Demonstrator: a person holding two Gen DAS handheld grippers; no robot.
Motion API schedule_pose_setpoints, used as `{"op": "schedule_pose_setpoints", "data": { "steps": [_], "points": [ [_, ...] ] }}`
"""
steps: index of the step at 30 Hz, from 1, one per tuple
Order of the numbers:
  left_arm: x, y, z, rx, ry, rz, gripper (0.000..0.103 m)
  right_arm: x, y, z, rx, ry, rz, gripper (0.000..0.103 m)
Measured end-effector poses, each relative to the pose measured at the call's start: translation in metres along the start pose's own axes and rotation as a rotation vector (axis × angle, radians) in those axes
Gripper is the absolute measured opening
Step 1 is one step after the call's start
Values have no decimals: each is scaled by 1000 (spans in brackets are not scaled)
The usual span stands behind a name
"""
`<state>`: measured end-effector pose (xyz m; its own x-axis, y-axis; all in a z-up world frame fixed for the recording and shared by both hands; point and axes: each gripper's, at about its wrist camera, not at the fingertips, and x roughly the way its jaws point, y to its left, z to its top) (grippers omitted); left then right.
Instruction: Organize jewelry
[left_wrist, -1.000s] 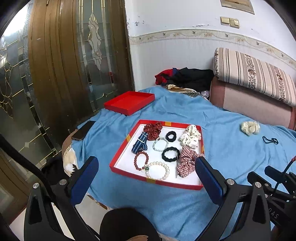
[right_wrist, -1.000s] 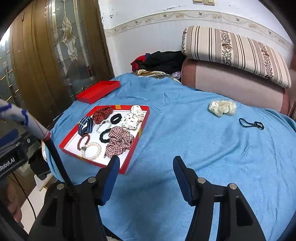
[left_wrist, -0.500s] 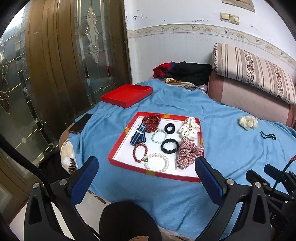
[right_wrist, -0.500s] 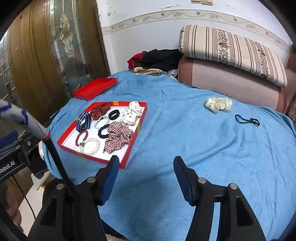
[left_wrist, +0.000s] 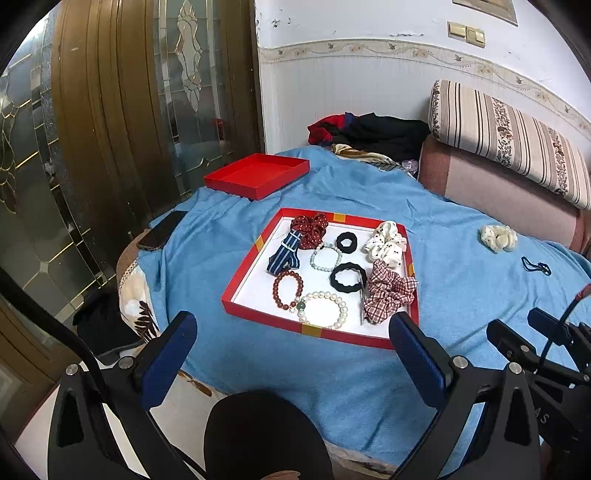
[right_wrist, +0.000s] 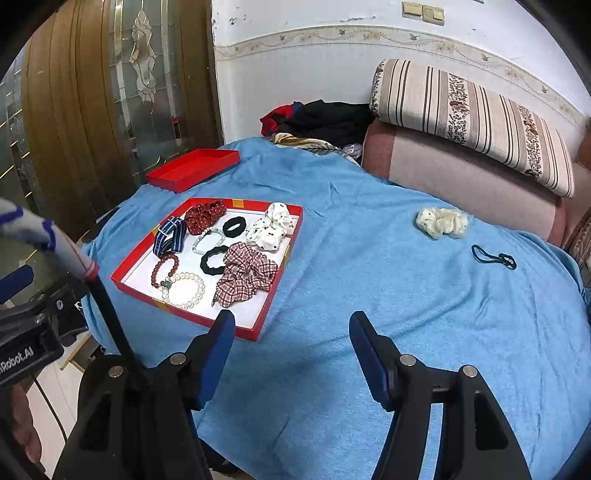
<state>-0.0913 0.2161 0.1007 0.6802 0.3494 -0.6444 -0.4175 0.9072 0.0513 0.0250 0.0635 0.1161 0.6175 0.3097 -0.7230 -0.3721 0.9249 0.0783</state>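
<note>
Tray: the red tray (left_wrist: 236, 303) sits mid-frame on the blue blanket (right_wrist: 369, 295) and I count most of the pieces already in it — pearl bracelet (left_wrist: 323, 309), red bead bracelet (left_wrist: 287, 290), pale bead bracelet (left_wrist: 326, 256), two black hair ties, the plaid scrunchie (left_wrist: 388, 295), a white dotted scrunchie (left_wrist: 386, 244), a dark red one and a striped blue band.
Left out: a cream scrunchie (right_wrist: 441, 221) and a thin dark hair tie (right_wrist: 493, 256) lie on the blanket at the right of my right-wrist view, well apart from the tray.
Lid: a second, empty red tray (left_wrist: 258, 175) rests at the upper left, near the door.
Left gripper (left_wrist: 291, 343): fingers spread wide, nothing between them, hanging over the tray's near edge.
Right gripper (right_wrist: 291, 332): jaws have just been opening, nothing in them — only bare blanket between.
Progress: I judge it nearly done, with two stray pieces to collect.
</note>
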Motion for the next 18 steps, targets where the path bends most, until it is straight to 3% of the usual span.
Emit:
{"op": "schedule_pose_setpoints", "data": {
  "steps": [18],
  "points": [
    [32,24,-8,-39,83,-47,103,28,38,7,-65,56,-60,70]
  ]
}}
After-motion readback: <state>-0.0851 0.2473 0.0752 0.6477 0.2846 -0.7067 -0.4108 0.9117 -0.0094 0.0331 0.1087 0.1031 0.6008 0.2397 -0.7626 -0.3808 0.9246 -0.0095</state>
